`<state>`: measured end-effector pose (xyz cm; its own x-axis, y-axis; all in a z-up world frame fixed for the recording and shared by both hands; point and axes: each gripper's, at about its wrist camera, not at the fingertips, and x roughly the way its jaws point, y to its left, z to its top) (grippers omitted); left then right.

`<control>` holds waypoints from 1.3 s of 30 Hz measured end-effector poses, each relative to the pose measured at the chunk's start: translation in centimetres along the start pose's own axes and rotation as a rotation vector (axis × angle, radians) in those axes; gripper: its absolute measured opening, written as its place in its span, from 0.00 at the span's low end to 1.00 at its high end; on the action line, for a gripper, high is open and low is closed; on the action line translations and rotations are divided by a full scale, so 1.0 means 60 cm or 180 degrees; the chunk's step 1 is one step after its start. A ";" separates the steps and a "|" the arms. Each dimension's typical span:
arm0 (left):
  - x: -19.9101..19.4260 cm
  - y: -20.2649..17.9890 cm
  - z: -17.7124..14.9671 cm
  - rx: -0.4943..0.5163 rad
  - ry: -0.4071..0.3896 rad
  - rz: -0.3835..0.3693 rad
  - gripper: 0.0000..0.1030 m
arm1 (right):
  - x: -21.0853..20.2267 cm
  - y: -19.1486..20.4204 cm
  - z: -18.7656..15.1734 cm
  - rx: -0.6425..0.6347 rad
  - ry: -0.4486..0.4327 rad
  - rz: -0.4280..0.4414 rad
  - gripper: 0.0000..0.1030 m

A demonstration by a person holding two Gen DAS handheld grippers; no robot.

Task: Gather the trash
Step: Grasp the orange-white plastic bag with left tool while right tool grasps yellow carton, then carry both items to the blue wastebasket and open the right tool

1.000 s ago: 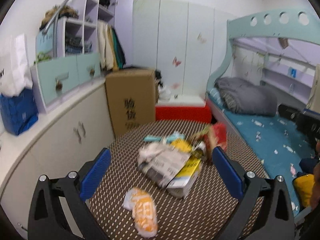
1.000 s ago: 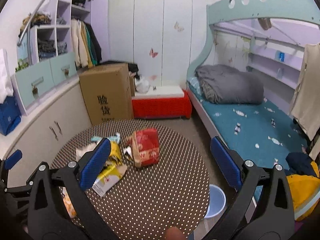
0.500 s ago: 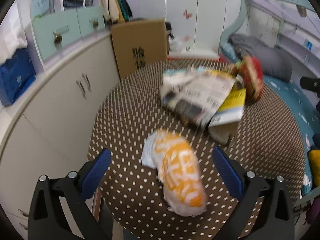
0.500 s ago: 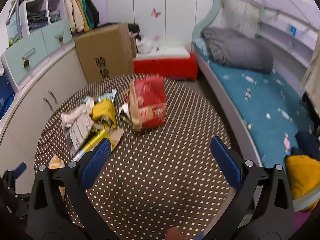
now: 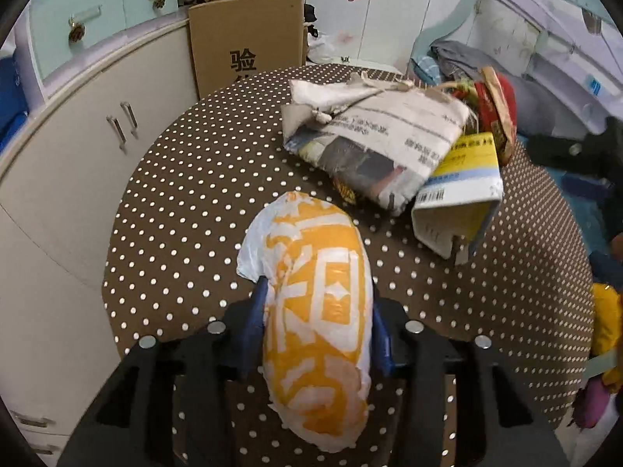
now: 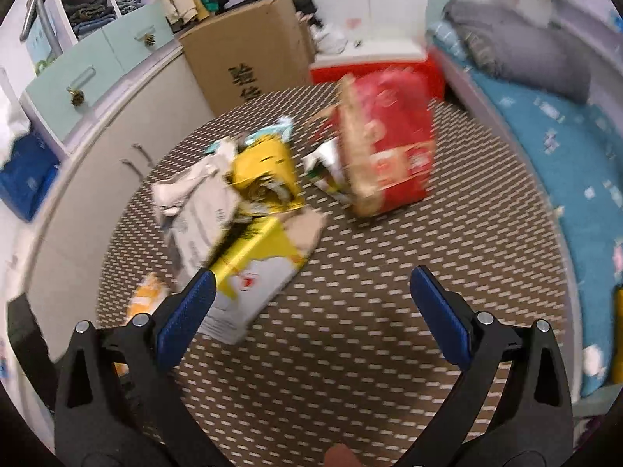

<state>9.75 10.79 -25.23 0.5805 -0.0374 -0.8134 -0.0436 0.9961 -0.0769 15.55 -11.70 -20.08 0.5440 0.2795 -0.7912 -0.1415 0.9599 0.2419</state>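
My left gripper (image 5: 317, 311) is shut on an orange-and-white plastic wrapper (image 5: 315, 311) at the near edge of the round brown polka-dot table (image 5: 187, 194). Beyond it lie a crumpled newspaper (image 5: 373, 144), a yellow-and-white carton (image 5: 459, 202) and a red bag (image 5: 498, 113). My right gripper (image 6: 311, 299) is open and empty above the table. In its blurred view, the yellow carton (image 6: 253, 264) lies by its left finger, the red bag (image 6: 389, 144) stands farther back, and the orange wrapper (image 6: 146, 299) shows at the left.
A white curved cabinet (image 5: 78, 136) runs along the left. A cardboard box (image 5: 245, 39) stands behind the table. A bed with a blue sheet (image 6: 545, 136) is on the right, and a red-and-white box (image 6: 373, 58) sits on the floor at the back.
My left gripper dropped to the table and closed on the orange wrapper. My right gripper moved down and closer to the trash pile, still open.
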 end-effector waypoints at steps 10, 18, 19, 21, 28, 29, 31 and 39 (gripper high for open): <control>-0.009 0.002 0.000 -0.0036 -0.0072 0.0059 0.43 | 0.093 0.038 0.002 0.0162 0.0400 0.0258 0.63; -0.027 -0.025 0.000 0.0035 -0.0164 0.0006 0.43 | 0.063 0.019 -0.015 0.0123 0.0351 0.0485 0.43; -0.029 -0.030 0.000 0.0050 -0.0177 0.0001 0.43 | 0.054 0.009 -0.017 0.0139 0.0334 0.0505 0.41; -0.033 -0.038 0.001 0.0077 -0.0205 -0.0014 0.43 | 0.044 -0.004 -0.021 0.0161 0.0317 0.0536 0.40; -0.053 -0.079 0.000 0.0149 -0.0296 -0.0047 0.42 | 0.004 -0.060 -0.038 0.0310 0.0265 0.0625 0.36; -0.056 -0.084 0.002 0.0168 -0.0312 -0.0052 0.42 | 0.000 -0.060 -0.039 0.0304 0.0250 0.0628 0.36; -0.063 -0.094 0.004 0.0211 -0.0354 -0.0055 0.42 | -0.012 -0.070 -0.042 0.0302 0.0217 0.0657 0.35; -0.090 -0.146 0.034 0.0381 -0.0503 -0.0175 0.41 | -0.072 -0.134 -0.042 0.0538 -0.0075 0.0902 0.35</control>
<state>8.67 2.42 -18.99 0.7000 -0.0882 -0.7086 0.0831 0.9957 -0.0419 12.25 -20.60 -20.05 0.5220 0.5327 -0.6662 -0.1518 0.8266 0.5420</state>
